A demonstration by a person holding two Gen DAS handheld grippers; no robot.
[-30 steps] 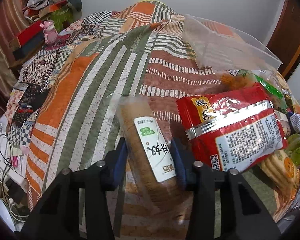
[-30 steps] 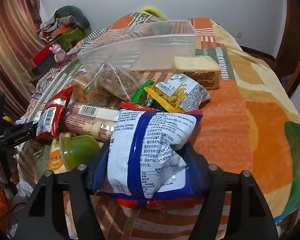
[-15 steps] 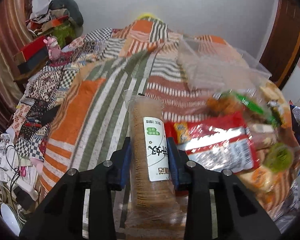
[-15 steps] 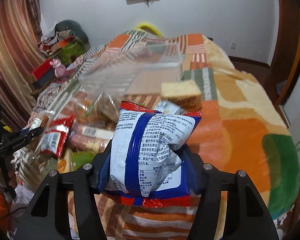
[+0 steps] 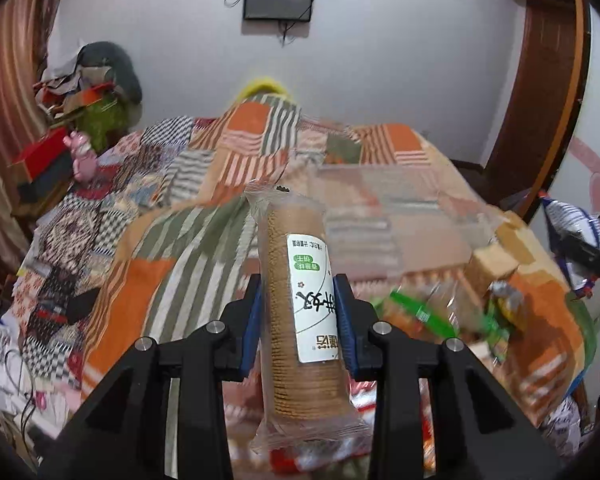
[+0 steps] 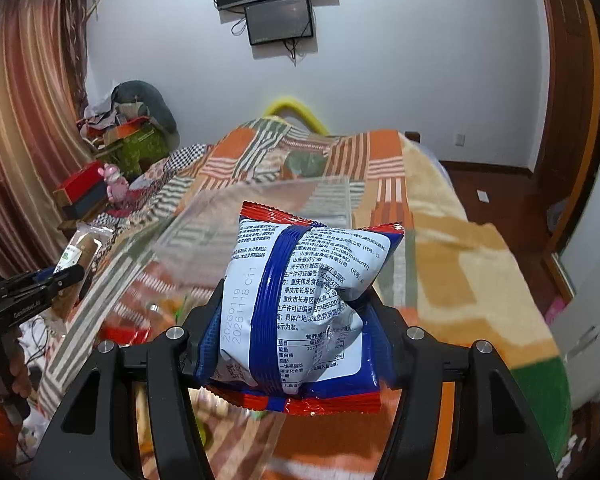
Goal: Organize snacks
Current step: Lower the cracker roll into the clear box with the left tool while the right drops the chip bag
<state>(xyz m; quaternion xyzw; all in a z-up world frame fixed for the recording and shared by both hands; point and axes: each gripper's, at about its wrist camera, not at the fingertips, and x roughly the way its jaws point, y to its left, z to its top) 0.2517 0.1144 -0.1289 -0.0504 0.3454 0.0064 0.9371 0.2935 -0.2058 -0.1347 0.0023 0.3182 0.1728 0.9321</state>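
Nearest, the left gripper [image 5: 299, 320] clamps its blue pads on a clear-wrapped sleeve of round biscuits [image 5: 300, 304], held upright above the bed. Likewise the right gripper [image 6: 296, 322] pinches a puffy blue-and-white snack bag [image 6: 300, 300]. Below lie blurred loose snacks [image 5: 432, 316] on the patchwork blanket [image 5: 148, 264], beside a clear plastic bin [image 6: 260, 208]. Farther off, a dark screen [image 6: 281, 20] hangs on the wall.

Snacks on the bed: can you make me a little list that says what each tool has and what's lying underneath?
left tool: shut on the biscuit sleeve, lifted off the bed
right tool: shut on the blue and white snack bag, also lifted
clear plastic box: on the bed, behind the snacks
snack pile: blurry, on the blanket
blanket: striped orange and green patchwork
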